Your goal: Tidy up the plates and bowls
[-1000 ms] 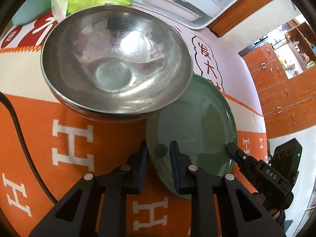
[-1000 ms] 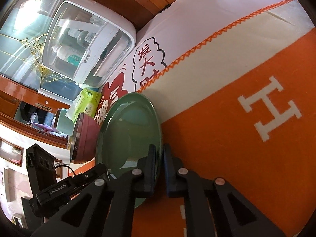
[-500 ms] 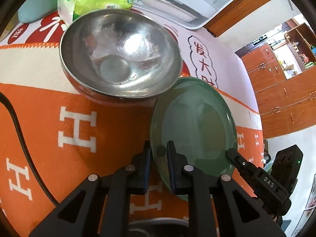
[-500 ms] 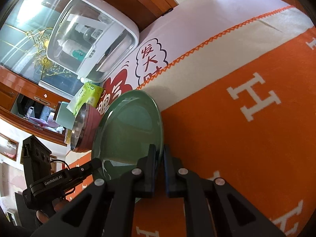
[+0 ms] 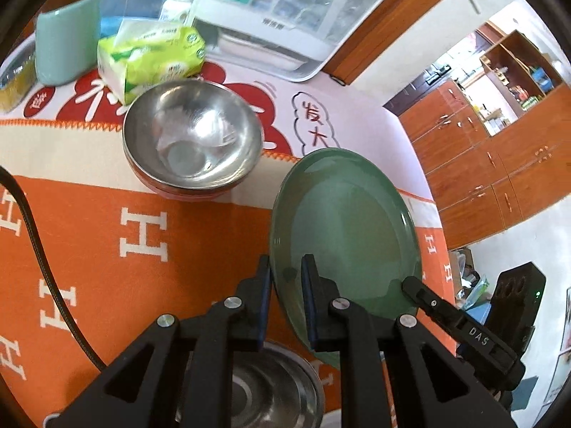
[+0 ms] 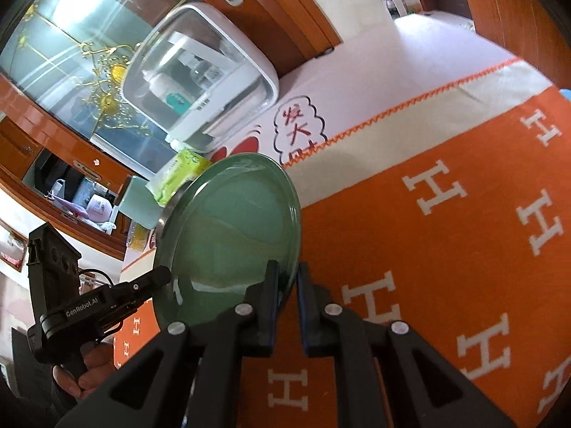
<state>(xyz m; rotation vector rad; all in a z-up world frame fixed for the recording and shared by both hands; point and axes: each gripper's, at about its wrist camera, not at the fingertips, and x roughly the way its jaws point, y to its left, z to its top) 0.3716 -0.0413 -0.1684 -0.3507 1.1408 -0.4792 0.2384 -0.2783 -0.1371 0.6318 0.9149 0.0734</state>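
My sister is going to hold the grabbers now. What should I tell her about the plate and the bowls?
Left gripper: shut on the near rim of the green plate.
Right gripper: shut on the opposite rim of the same plate, so both hold it.
The plate is lifted and tilted above the orange cloth.
A steel bowl sits nested in a reddish bowl on the cloth near the tissue pack. Another steel bowl shows just below the left gripper.
Done: plate picked up.
Left: set the plate down, probably with the bowls; keep both grips steady.
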